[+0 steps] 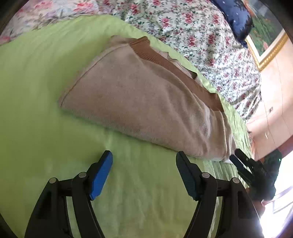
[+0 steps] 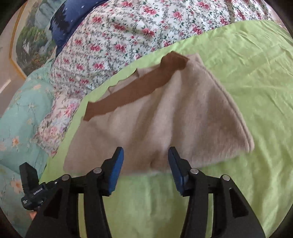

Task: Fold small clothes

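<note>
- My left gripper [image 1: 144, 158] has its jaws set wide with nothing between them; the blue pads [image 1: 101, 175] hang over bare green sheet [image 1: 36, 91], just short of the garment's near edge.
- My right gripper [image 2: 146, 155] stands about half open and empty too. Its fingertips sit at the garment's near hem, over the fabric's edge, though I cannot tell whether they touch it.
- The beige garment [image 1: 139, 95] lies folded on the green sheet, a fuzzy, roughly triangular bundle. It looks slightly blurred in the right wrist view.
- A brown ribbed band [image 2: 131, 89] runs along the garment's far edge, on the side toward the floral bedding.
- In the left wrist view the right gripper shows at the frame's right side, its tips just beside the garment's near corner. In the right wrist view part of the left gripper shows at the lower left, well apart from the garment.
- Beyond the green sheet lies a floral quilt [image 2: 117, 40] with pink roses, and beside it a turquoise flowered cover [image 2: 20, 113].
- A dark blue pillow [image 1: 236, 16] rests at the far end, near a gold-framed landscape picture [image 1: 263, 36].
</note>
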Demonstrator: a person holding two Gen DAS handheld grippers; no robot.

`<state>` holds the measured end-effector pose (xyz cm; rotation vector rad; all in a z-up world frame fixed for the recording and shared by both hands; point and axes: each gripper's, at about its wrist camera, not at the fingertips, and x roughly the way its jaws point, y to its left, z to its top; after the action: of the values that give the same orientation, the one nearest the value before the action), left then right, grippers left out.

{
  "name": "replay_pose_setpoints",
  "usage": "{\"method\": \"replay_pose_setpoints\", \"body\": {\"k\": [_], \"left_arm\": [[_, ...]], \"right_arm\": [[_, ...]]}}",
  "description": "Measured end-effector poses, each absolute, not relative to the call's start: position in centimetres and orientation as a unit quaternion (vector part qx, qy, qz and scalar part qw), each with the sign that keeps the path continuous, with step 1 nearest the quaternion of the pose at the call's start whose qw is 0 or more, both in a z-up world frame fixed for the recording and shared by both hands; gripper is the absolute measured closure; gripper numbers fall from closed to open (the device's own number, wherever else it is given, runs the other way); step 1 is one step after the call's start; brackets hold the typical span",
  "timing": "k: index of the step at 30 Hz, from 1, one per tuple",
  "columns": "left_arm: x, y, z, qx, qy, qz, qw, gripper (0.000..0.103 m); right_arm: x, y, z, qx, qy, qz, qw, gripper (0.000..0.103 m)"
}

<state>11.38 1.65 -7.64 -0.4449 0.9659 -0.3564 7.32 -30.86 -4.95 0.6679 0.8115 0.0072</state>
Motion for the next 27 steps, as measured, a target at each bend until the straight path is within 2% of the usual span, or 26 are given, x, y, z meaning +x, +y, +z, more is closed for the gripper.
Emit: {"method": "replay_pose_setpoints", "body": {"k": [4,14,15,17,19,21,27], "left_arm": [[12.6,2.1,-7.8,-0.242,0.449,-0.166,0.844,0.025],[18.5,4.7,-8.2,-0.302,0.42,-0.098,0.85,0.027],[19.2,4.8,-8.2,-0.301,0.417,-0.087,0.853,0.032],[20.7,4.7,-8.1,-0.285,0.415,-0.067,0.861,0.052],[21.8,4.4,-7.9,-0.281,0.416,-0.074,0.862,0.083],[22.4,3.9,-7.2,-0.273,0.409,-0.079,0.867,0.094],[20.8,-1.5,-1.6,-0.183,0.355,-0.139,0.906,0.096]], "right_arm": [[6.8,-30.7,-4.5,0.319,0.386,0.008,0.866,0.05],[8.0,-31.4,-4.3,0.317,0.384,0.009,0.867,0.046],[8.4,-31.6,-4.4,0.319,0.384,0.009,0.866,0.046],[9.2,-32.1,-4.5,0.322,0.384,0.011,0.865,0.046],[9.9,-32.5,-4.5,0.325,0.385,0.012,0.864,0.045],[10.9,-33.2,-4.5,0.329,0.383,0.018,0.863,0.045],[13.2,-35.8,-4.0,0.343,0.384,0.027,0.857,0.045]]}}
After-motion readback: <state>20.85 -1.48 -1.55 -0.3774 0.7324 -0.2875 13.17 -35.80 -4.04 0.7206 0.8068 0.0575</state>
